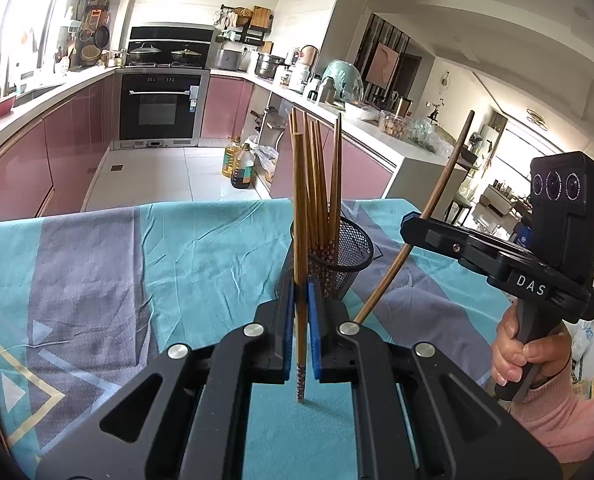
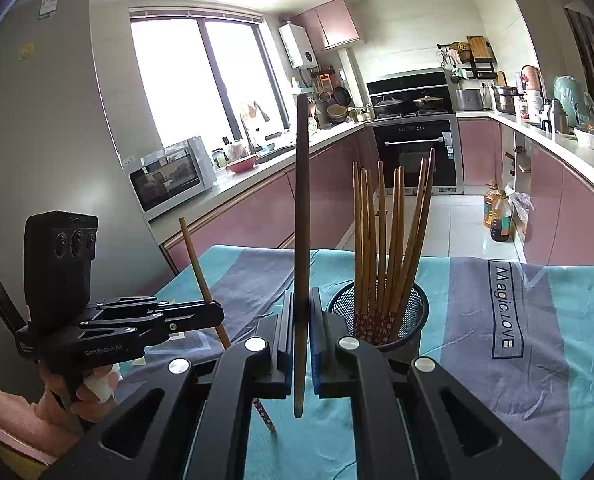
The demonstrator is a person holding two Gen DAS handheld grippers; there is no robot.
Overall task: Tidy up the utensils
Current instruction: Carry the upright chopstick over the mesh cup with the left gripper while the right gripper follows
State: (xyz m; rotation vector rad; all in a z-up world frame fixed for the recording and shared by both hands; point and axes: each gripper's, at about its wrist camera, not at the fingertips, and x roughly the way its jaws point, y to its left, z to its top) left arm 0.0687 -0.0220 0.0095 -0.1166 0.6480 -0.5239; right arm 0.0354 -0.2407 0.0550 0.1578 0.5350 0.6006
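A black mesh holder [image 1: 351,254] stands on the table and holds several wooden chopsticks [image 1: 321,184]; it also shows in the right wrist view [image 2: 411,312]. My left gripper [image 1: 300,320] is shut on one upright chopstick [image 1: 300,240], its patterned tip just above the cloth, in front of the holder. My right gripper [image 2: 300,332] is shut on a darker chopstick [image 2: 302,220], held upright left of the holder. In the left wrist view the right gripper [image 1: 411,226] holds that chopstick [image 1: 437,204] to the holder's right. The left gripper [image 2: 217,314] and its chopstick [image 2: 201,272] show at the left.
The table carries a teal and grey cloth [image 1: 137,264] printed "Magic.LOVE" [image 2: 505,308]. Beyond it are pink kitchen cabinets [image 2: 329,192], an oven [image 1: 161,108], oil bottles on the floor [image 1: 241,166] and a microwave [image 2: 173,174] on the counter.
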